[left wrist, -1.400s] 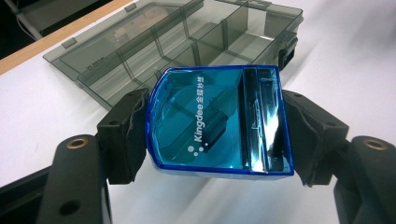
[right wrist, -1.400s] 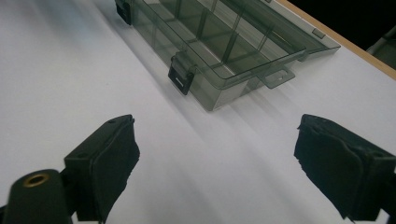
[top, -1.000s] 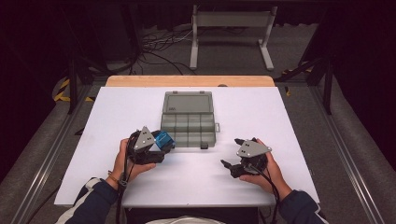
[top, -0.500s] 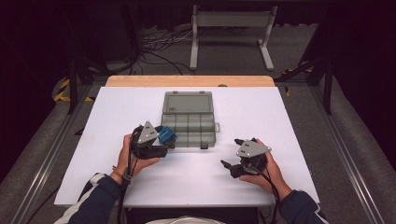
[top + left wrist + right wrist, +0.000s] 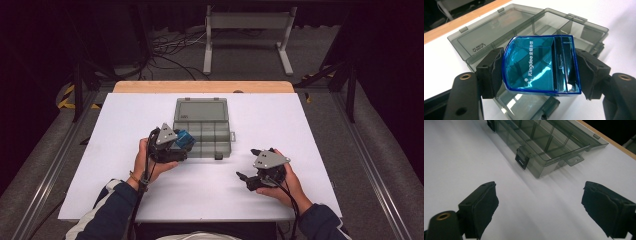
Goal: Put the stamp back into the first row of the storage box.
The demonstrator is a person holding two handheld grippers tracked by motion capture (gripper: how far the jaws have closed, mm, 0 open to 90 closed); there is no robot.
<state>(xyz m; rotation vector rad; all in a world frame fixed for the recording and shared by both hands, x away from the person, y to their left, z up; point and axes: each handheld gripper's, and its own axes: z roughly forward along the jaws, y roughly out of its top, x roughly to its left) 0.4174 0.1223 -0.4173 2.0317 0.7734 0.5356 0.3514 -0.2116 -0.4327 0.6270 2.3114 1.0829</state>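
A clear blue plastic box printed "Kingdee" sits between the pads of my left gripper, which is shut on its two sides. In the high view the blue box hangs over the near-left corner of a smoky grey compartment case whose lid lies open toward the far side. The left gripper is at the case's left front corner. My right gripper rests low over the table to the right of the case, jaws wide open and empty. The right gripper view has the grey case ahead with its black latch.
The white tabletop has a wooden strip along its far edge. Beyond it stand a metal frame and cables on the dark floor. Bare white surface lies on both sides of the case.
My left gripper has carried the blue box a little to the right and away, from beside the case to over its near-left corner. The right gripper has stayed where it was.
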